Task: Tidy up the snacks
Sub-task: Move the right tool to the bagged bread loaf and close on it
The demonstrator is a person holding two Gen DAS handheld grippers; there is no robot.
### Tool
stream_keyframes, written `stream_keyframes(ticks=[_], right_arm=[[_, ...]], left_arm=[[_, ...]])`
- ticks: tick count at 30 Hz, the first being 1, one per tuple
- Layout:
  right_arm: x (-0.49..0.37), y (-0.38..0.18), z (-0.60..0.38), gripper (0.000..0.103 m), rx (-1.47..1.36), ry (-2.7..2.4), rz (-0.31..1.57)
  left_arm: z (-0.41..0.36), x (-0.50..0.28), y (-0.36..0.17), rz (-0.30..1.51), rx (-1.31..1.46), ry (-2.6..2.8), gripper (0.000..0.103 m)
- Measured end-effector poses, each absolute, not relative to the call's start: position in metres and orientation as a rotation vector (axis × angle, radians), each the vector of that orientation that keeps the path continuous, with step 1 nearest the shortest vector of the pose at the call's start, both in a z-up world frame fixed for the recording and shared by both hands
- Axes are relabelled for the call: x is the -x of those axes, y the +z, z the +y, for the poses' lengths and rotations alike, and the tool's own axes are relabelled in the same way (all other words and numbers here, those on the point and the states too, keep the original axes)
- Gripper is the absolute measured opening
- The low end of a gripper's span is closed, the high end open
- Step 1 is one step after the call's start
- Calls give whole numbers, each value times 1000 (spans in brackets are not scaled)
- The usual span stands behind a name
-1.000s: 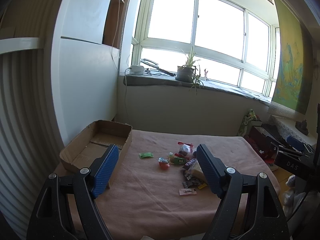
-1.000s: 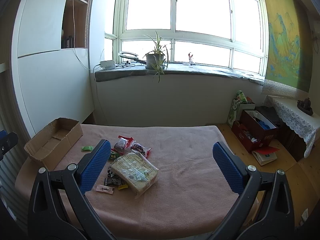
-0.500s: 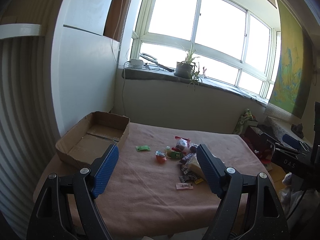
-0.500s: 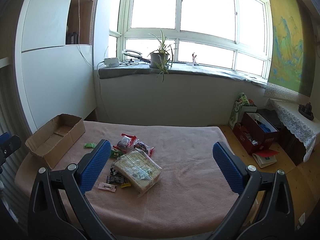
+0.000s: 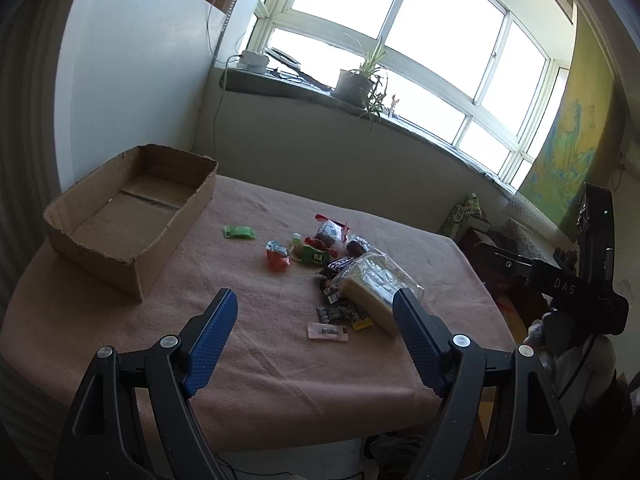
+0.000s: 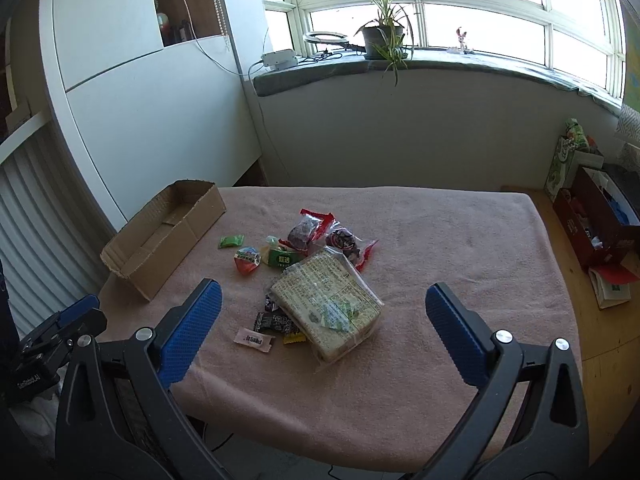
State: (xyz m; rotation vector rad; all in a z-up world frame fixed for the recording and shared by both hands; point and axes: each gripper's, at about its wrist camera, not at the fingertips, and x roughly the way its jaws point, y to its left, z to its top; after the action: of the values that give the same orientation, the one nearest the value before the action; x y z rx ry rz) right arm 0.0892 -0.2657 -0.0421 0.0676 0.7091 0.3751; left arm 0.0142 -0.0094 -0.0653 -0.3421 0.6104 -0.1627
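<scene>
Both the left gripper [image 5: 315, 328] and right gripper [image 6: 323, 312] hang wide apart and empty above the pink-clothed bench [image 6: 440, 232]. A pile of wrapped snacks [image 6: 312, 276] lies mid-bench, topped by a large clear-wrapped cracker pack [image 6: 326, 304]. The empty brown cardboard box [image 5: 128, 212] sits at the bench's left edge.

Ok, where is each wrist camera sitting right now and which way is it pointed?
Left wrist: rides the left gripper, above the table's near-left edge, facing the cardboard box and snack pile; its own blue fingers show, open.
Right wrist: rides the right gripper, at the near edge, facing the large noodle pack and window; its fingers show open, the left gripper at lower left.
Shared: box, noodle pack, green candy, potted plant.
</scene>
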Motion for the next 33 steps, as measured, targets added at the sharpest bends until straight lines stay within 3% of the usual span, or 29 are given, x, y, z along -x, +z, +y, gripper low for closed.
stream_keyframes(ticks=[4, 16, 21, 25, 28, 30, 33], right_arm=[[-120, -66, -281, 103, -166, 471, 817], [-184, -114, -284, 103, -241, 589, 972], [-203, -135, -284, 87, -288, 620, 1032], [-210, -143, -285, 87, -313, 648, 1054], [-214, -147, -284, 87, -312, 659, 1070], [-215, -149, -282, 80, -300, 663, 1078], [-217, -151, -278, 74, -284, 672, 1095]], left_arm=[[-26, -30, -79, 667, 390, -226, 79], [-75, -82, -114, 810, 441, -336, 63], [-90, -99, -125, 842, 440, -354, 61], [-99, -109, -129, 857, 429, -364, 51], [-102, -116, -134, 873, 439, -360, 51], [-101, -121, -139, 887, 455, -358, 43], [-101, -123, -142, 896, 461, -357, 42]])
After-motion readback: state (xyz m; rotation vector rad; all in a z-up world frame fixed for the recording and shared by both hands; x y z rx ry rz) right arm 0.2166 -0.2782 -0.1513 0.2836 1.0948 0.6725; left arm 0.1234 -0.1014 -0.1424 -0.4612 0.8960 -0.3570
